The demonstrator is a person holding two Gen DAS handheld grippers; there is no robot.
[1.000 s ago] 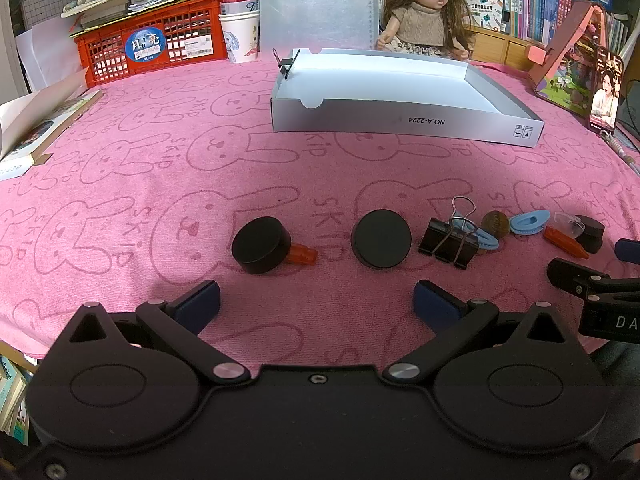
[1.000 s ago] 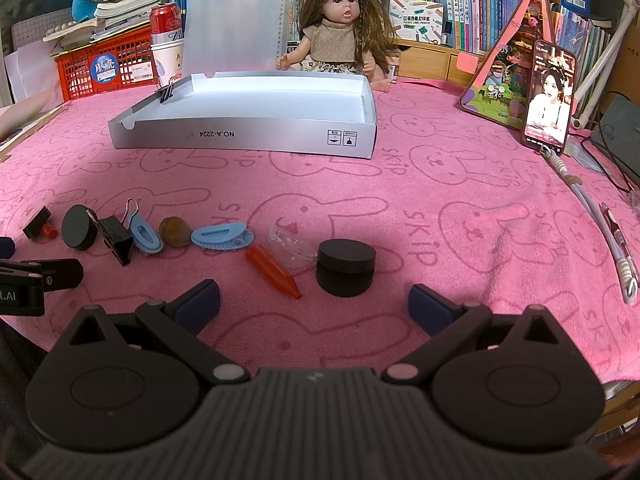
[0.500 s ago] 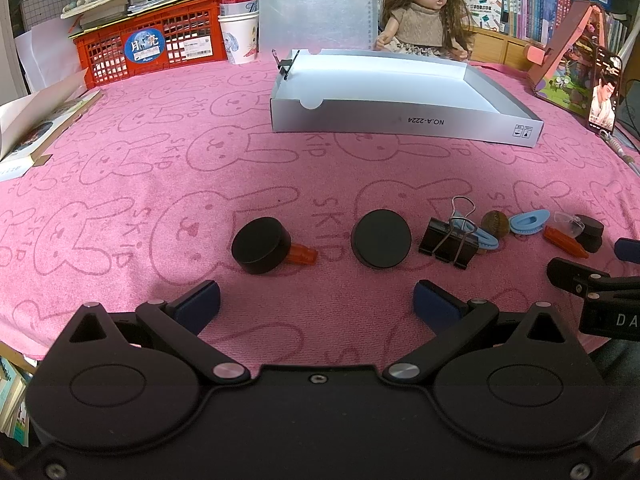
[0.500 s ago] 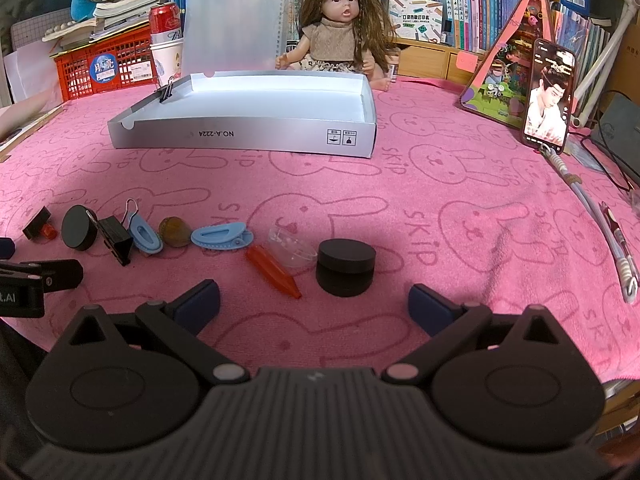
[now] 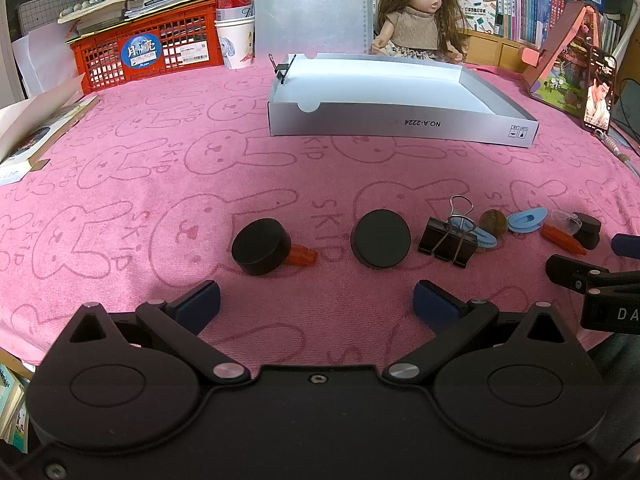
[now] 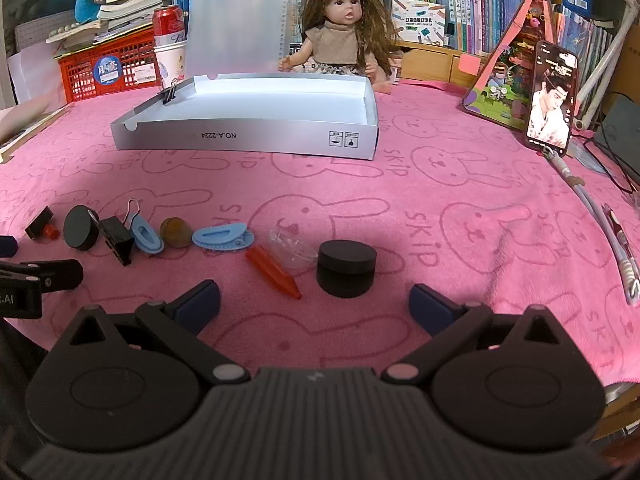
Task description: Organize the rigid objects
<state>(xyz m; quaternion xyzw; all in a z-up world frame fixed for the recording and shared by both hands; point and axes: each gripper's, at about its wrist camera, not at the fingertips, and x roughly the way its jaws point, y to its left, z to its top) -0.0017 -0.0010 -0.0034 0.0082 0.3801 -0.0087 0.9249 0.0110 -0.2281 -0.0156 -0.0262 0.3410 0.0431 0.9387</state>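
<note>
A pink rabbit-print towel (image 5: 168,168) covers the table, with a shallow grey cardboard tray (image 6: 248,136) at its far side. Both tongs hang low over the near edge, spread wide and holding nothing. Just ahead of the left gripper (image 5: 316,306) lie a black round lid (image 5: 261,246) and a black disc (image 5: 381,239). A black puck-shaped cap (image 6: 346,267) and an orange pointed piece (image 6: 273,272) lie just ahead of the right gripper (image 6: 314,306). Left of these lies a black binder clip (image 6: 117,239).
</note>
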